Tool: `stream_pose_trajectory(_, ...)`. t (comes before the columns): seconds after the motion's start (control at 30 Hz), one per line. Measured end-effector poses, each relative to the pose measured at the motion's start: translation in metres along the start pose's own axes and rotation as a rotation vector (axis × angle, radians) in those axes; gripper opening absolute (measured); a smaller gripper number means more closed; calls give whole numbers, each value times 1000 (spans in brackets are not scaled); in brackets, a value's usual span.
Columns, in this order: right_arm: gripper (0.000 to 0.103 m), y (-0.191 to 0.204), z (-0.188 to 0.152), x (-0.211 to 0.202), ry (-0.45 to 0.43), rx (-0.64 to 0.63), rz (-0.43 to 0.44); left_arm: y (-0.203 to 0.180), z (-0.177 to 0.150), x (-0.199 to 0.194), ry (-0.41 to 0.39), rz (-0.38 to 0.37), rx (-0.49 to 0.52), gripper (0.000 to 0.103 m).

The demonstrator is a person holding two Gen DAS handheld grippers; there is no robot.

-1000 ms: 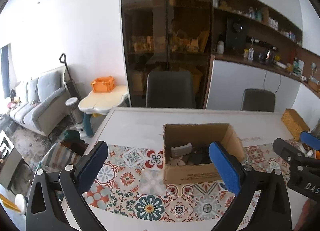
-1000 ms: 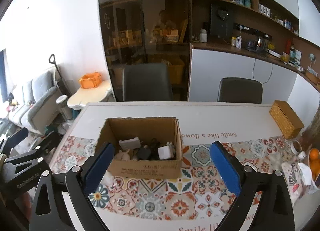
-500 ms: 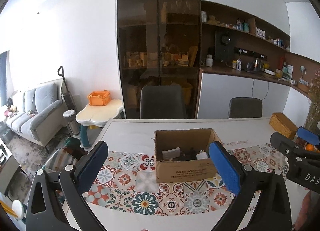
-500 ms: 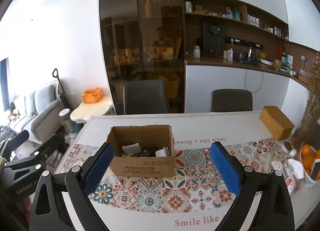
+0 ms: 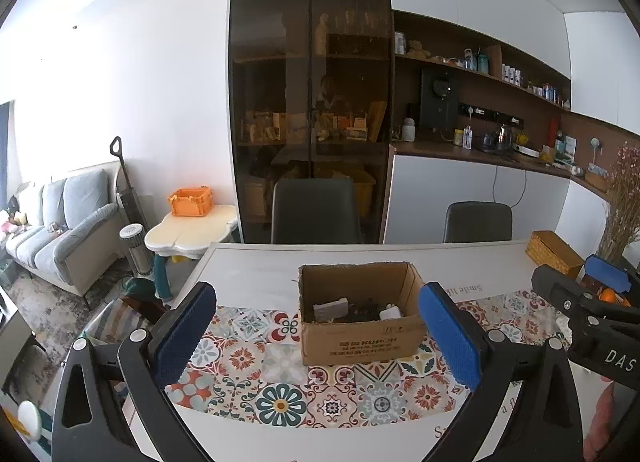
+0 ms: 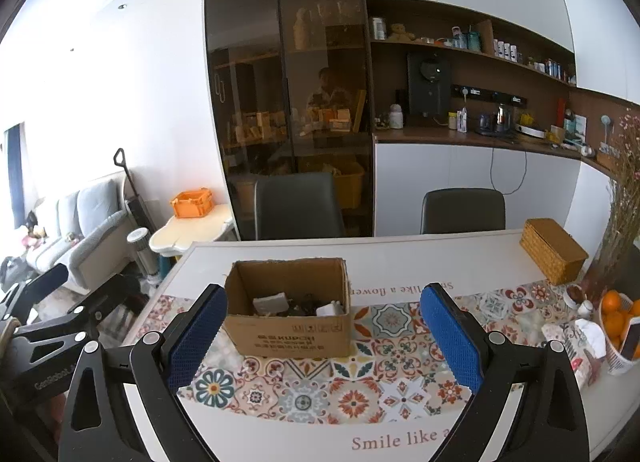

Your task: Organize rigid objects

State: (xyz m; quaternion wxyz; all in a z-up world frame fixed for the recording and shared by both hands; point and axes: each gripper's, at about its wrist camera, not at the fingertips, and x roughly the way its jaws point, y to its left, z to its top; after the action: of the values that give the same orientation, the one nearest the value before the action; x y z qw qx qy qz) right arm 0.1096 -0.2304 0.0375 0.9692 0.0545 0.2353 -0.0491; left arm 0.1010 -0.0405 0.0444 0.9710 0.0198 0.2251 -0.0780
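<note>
An open cardboard box stands on the tiled-pattern table mat. Inside lie several small items, among them a white block, a white adapter and dark pieces between them. My left gripper is open and empty, held back from the box. My right gripper is open and empty too, the box showing left of its middle. Each gripper appears at the edge of the other's view.
A wicker box sits far right on the white table. A bowl of oranges and packets crowd the right edge. Two dark chairs stand behind the table, a sofa far left.
Both grippers have pulled back and risen away from the box, which now looks smaller and farther. Both stay open and empty.
</note>
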Motion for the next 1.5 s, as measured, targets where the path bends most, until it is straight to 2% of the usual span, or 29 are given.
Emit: stream_pose_trajectory(1.5, 97, 1, 10, -14, -29, -2, -3, 1, 2, -7, -12, -15, -17, 103)
